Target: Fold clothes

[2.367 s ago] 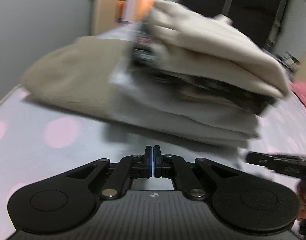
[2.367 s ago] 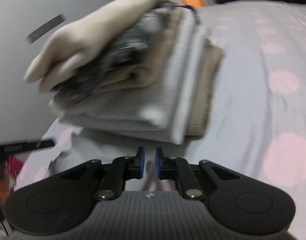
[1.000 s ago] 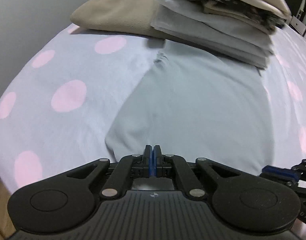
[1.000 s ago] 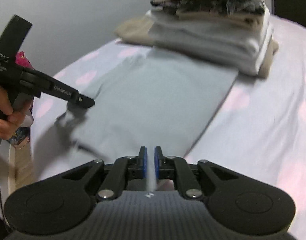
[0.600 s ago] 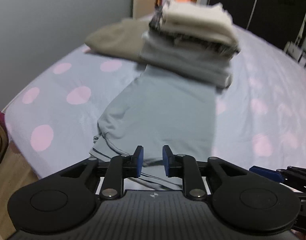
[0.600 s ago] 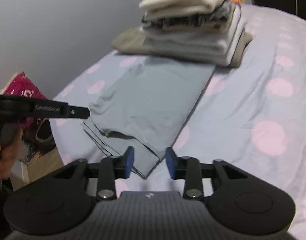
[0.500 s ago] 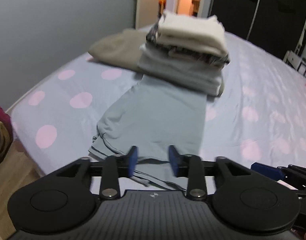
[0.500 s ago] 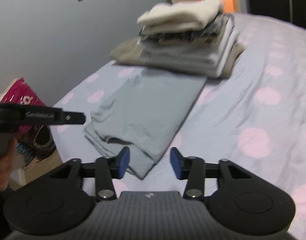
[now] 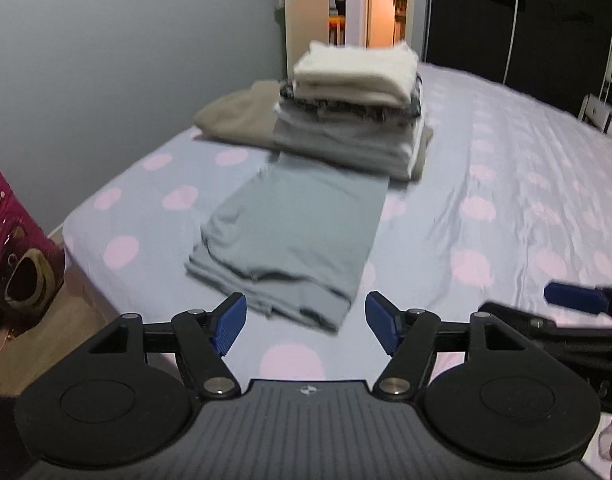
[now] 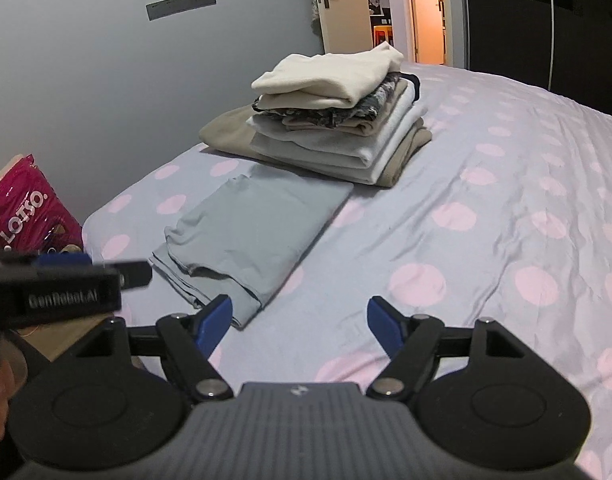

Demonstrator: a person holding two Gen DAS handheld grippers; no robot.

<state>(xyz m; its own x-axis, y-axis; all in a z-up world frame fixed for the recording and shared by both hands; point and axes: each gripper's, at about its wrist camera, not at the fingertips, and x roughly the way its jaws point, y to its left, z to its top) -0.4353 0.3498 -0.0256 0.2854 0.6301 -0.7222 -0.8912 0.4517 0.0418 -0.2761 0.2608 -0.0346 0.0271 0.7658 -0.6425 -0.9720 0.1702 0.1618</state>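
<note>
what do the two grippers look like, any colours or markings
Both the left gripper and the right gripper are matte black with ribbed bodies, round discs either side, silver pivot pins and blue ribbed pads. The left's side reads "GenRobot.AI" in the right wrist view.

A flat grey-blue folded cotton garment (image 10: 252, 224) lies on a lilac bedsheet with pink polka dots (image 10: 486, 216). The tall stack of folded clothes (image 10: 334, 120) is cream, dark-patterned, white and khaki. Beside the bed stands a glossy magenta plastic bag (image 10: 24, 212).

A folded garment (image 10: 250, 228) lies flat on the bed (image 10: 486, 248) near its corner; directly behind it stands a stack of folded clothes (image 10: 334, 120), touching its far edge
</note>
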